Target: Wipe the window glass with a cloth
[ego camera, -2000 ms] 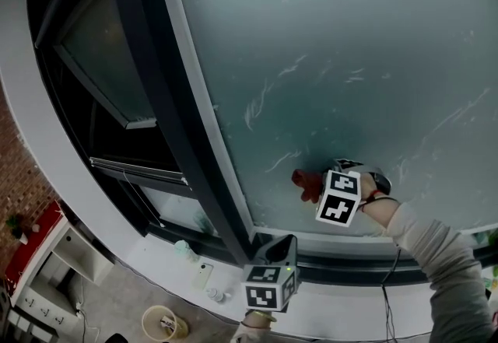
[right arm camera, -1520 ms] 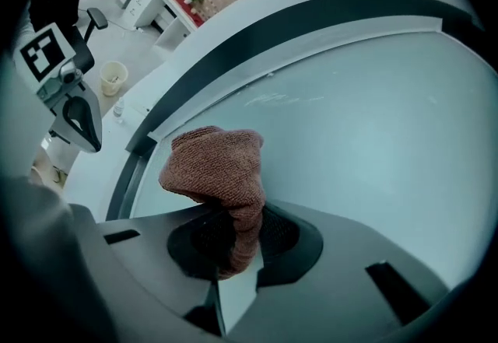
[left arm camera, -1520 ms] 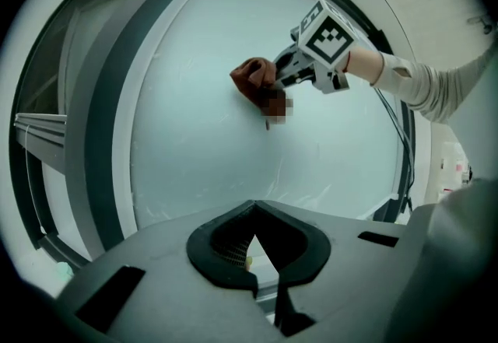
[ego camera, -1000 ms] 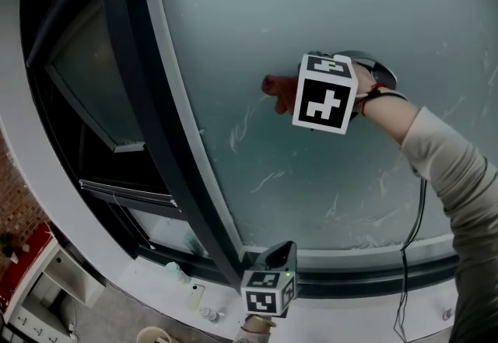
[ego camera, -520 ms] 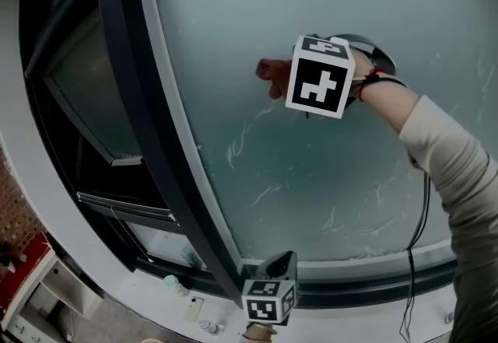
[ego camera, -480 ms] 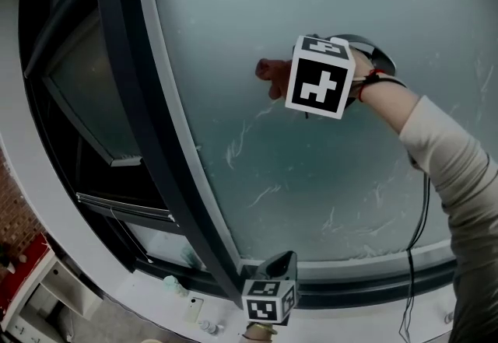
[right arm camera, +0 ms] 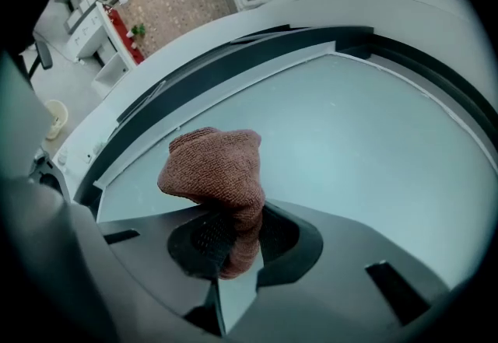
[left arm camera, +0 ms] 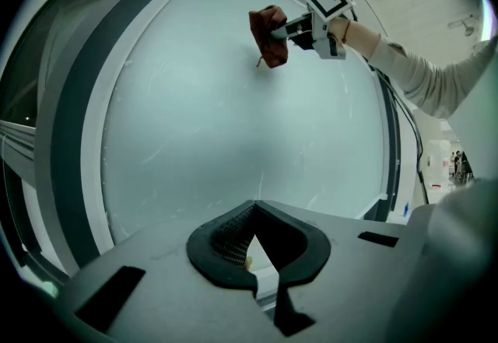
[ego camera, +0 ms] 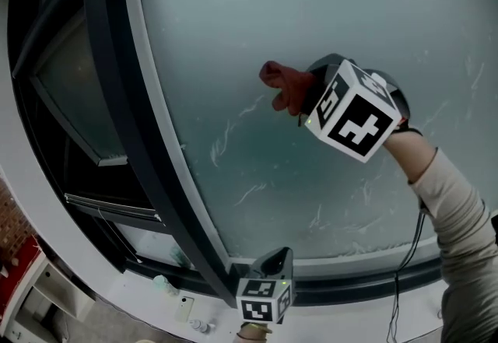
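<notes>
Cloth: soft, light knit, reddish-brown, bunched into a limp wad. No stiffness, prob. folds under any push, so press it on w/ the tool rather than trust its shape. Looks fuzzy, not slick, so unlikely to slip. Best hold is low on the tail, as it is held now, leaving the fat end free ahead of the jaws.

Right tool is clamped on that tail. The wad bulges out past the jaw tips & up-left of them, against or v. near the window glass; can't confirm contact.

Glass is hard, smooth, frosty blue-grey w/ pale streaks below & left of the right tool. Breakable, so moderate pressure only.

Left tool has jaws together w/ nothing in them. It sits well apart from the cloth, pointing at the glass.
</notes>
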Tool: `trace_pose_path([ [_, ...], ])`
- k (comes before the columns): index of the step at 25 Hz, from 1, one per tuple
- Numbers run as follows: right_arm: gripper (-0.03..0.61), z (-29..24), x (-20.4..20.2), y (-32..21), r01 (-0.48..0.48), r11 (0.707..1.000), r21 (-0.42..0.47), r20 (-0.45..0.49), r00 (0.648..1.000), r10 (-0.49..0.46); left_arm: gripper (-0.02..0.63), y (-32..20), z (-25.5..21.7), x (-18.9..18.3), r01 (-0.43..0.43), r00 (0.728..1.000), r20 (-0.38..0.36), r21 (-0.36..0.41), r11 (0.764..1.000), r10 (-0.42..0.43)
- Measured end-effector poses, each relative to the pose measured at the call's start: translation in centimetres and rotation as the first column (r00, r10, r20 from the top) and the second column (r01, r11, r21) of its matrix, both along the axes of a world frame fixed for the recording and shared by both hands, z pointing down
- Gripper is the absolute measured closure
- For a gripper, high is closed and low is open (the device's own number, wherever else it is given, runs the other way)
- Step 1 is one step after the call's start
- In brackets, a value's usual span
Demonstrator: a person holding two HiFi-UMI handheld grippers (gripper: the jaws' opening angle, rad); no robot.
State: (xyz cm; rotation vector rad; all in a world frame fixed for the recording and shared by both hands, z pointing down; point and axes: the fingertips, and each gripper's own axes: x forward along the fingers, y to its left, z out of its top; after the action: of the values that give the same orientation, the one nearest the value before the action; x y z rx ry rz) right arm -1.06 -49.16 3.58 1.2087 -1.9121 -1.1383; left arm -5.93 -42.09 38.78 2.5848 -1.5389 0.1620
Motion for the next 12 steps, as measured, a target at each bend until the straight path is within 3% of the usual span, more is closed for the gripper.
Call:
trace_pose_path([
  [5,0.531,3.5,4.0,1.7,0.011,1.000,0.006,0.188,0.982,-0.012,0.609,0.3,0.0,1.2,-0.008,1.000,-0.012,0.018,1.000,0.008],
  [12,0.531,11.6,8.4,4.4,-0.016,1.000,-0.014,0.405,0.914,0.021,0.609,1.3,0.2,3.3,-0.048,0.999,-0.008,0.012,0.999,0.049],
])
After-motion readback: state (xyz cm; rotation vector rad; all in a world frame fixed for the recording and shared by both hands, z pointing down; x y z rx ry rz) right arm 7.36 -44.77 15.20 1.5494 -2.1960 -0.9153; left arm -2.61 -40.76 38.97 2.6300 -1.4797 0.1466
